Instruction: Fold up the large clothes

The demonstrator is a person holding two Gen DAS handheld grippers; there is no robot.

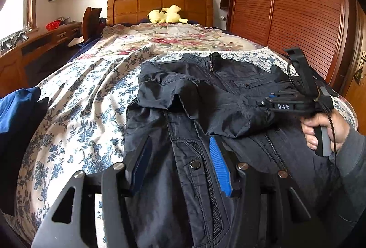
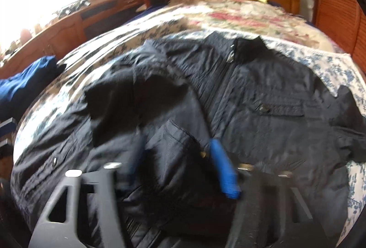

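A dark navy zip jacket (image 1: 205,97) lies front-up on the floral bedspread, collar toward the headboard, with one sleeve folded across its chest. My left gripper (image 1: 180,145) is open just above the jacket's lower front placket, blue pads either side of the zip and snaps. My right gripper (image 1: 263,102) shows at the right in the left wrist view, held by a hand, lying over the folded sleeve. In the blurred right wrist view the right gripper (image 2: 176,152) stands open around a bunched sleeve cuff (image 2: 173,147) of the jacket (image 2: 263,92).
The floral bedspread (image 1: 87,110) covers the bed. A blue garment (image 1: 16,108) lies at the left edge. A yellow plush toy (image 1: 165,15) sits by the wooden headboard. A desk (image 1: 34,46) stands left, a slatted wardrobe (image 1: 286,7) right.
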